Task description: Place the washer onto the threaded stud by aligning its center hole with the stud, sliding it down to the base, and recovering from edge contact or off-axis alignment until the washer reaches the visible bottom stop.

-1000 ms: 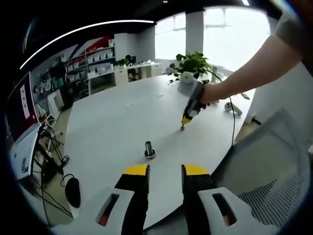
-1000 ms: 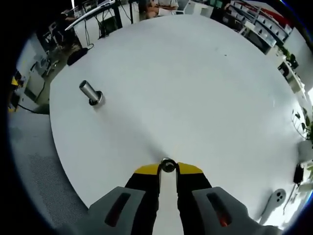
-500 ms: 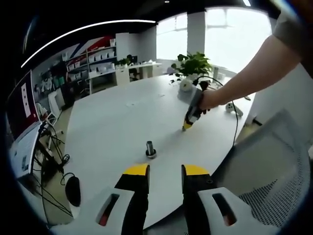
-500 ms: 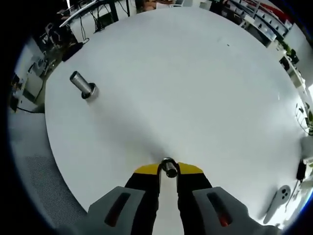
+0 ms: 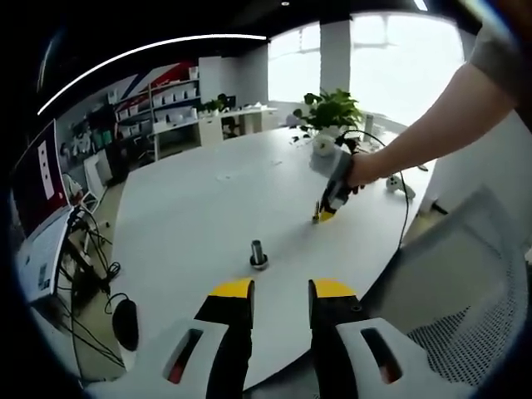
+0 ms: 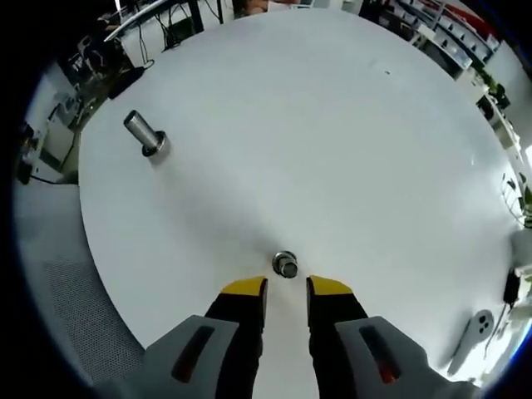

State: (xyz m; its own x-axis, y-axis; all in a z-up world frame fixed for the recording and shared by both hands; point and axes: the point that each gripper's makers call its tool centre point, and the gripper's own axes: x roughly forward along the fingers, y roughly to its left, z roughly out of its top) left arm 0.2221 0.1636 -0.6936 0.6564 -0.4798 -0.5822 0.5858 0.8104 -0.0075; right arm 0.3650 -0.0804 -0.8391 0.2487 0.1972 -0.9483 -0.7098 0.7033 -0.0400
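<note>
A short metal threaded stud [image 5: 258,253] stands upright on a wider ring base on the white round table [image 5: 191,216], a little ahead of my left gripper [image 5: 279,288], which is open and holds nothing. The same stud [image 6: 145,134] sits far to the upper left in the right gripper view. A small round metal piece that looks like the washer [image 6: 285,265] lies on the table [image 6: 332,150] just beyond the tips of my right gripper [image 6: 287,287], whose jaws stand apart, open and clear of it. In the left gripper view a person's hand holds that right gripper [image 5: 324,214] tip-down on the table.
A potted plant [image 5: 331,108] and a white device [image 5: 399,184] sit at the table's far side; the device [image 6: 472,332] lies near the rim. A mesh chair [image 5: 470,291] stands at the right. Cables and a dark object [image 5: 125,322] lie on the floor beyond the table's left edge.
My right gripper was shut on the washer; its jaws have opened and drawn back slightly, leaving the washer lying on the table. The left gripper has stayed nearly still.
</note>
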